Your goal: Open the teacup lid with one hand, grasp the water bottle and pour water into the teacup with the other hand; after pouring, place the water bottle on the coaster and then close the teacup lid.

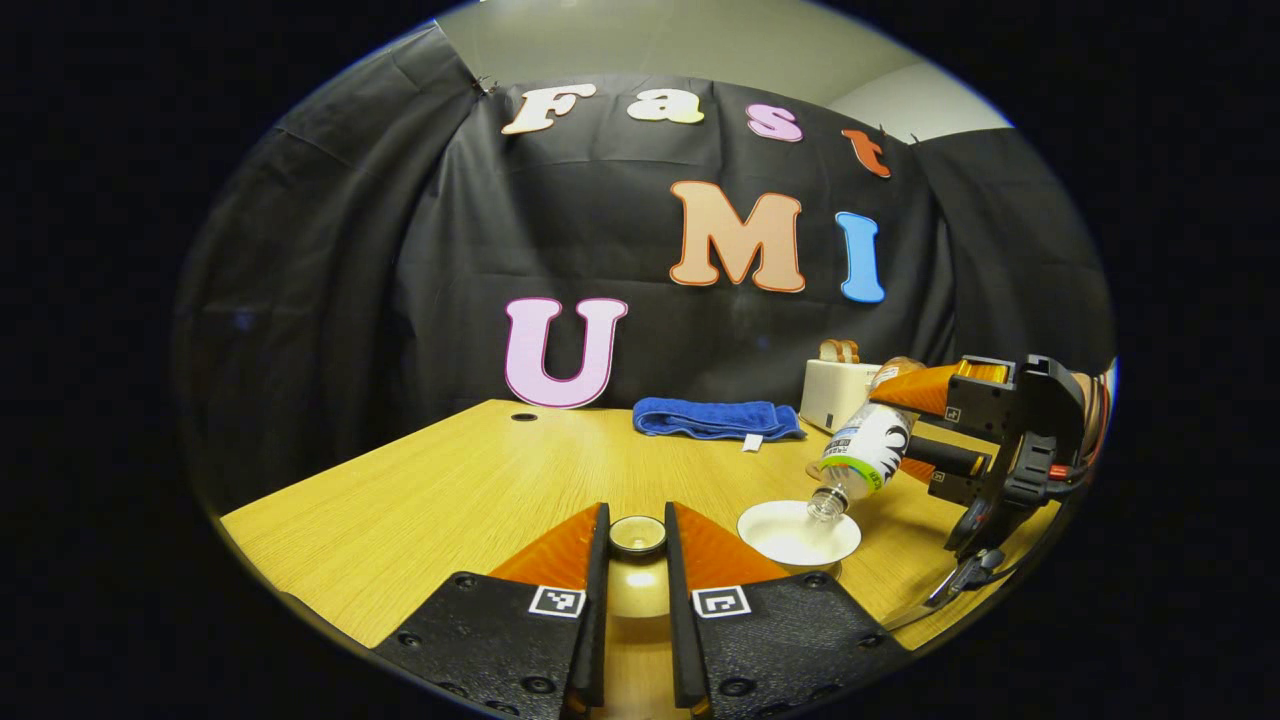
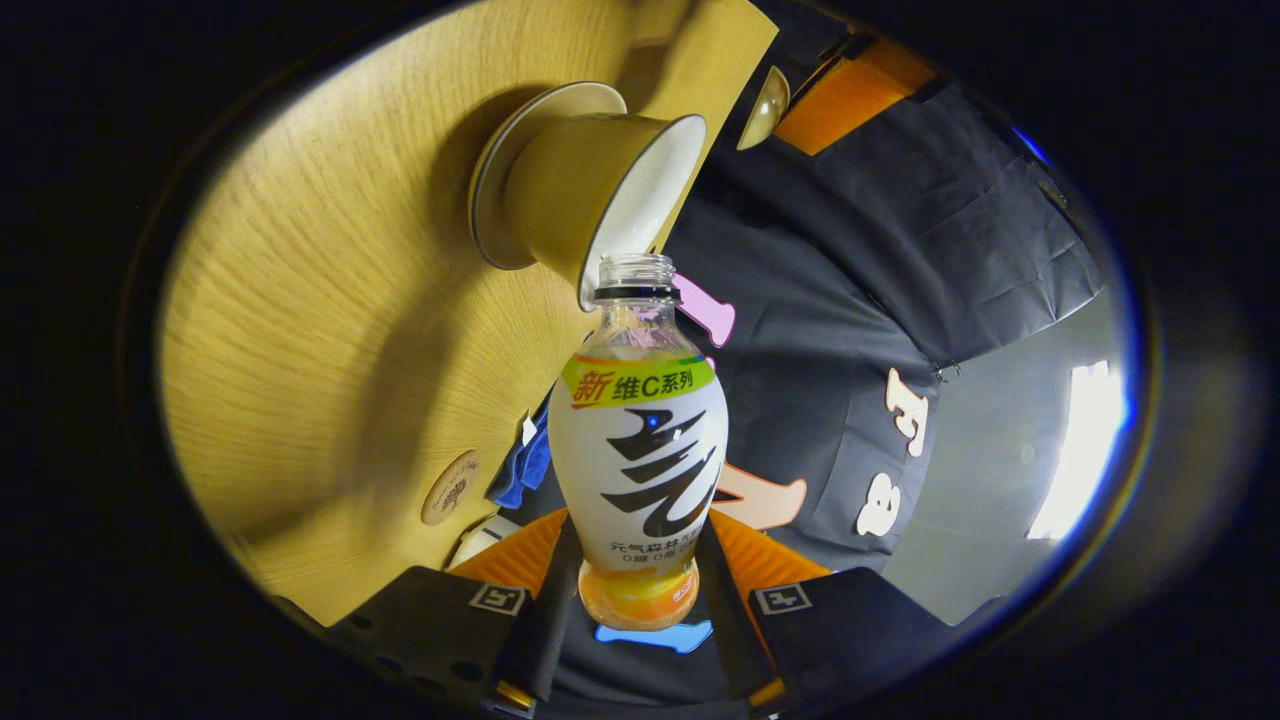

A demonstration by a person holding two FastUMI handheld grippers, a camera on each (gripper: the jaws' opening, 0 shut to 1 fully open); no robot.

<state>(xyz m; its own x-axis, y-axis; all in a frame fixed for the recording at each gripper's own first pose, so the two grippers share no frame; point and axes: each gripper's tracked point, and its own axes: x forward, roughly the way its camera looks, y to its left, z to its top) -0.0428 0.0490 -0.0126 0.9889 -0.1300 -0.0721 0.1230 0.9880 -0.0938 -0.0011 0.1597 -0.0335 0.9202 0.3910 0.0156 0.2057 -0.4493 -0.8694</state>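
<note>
Jaws: left gripper (image 1: 637,545) has both fingers pressed on the teacup lid (image 1: 637,535), held above the table; right gripper (image 2: 640,590) is clamped on the lower body of the water bottle (image 2: 640,460).
Bottle: clear plastic, uncapped, with a white label band carrying dark strokes and a green strip near the shoulder, orange at its base. In the left gripper view the water bottle (image 1: 865,450) is tipped steeply, neck down, mouth just over the teacup (image 1: 798,532).
Teacup: white inside, pale yellow outside, standing open on a saucer (image 2: 500,190) in the right gripper view, where the teacup (image 2: 610,200) rim sits right at the bottle mouth.
Lid: small, round, cream-coloured, with a knob; well clear of the cup, to its left in the left gripper view.
Coaster (image 2: 452,487): round, brown, flat on the wood, apart from the cup.
Surroundings: folded blue towel (image 1: 715,418) lies near the far edge; a white toaster (image 1: 838,392) with bread stands just behind the bottle.
Table (image 1: 440,490): light wood grain, with broad bare surface left of the cup; near edge runs close under the left gripper.
</note>
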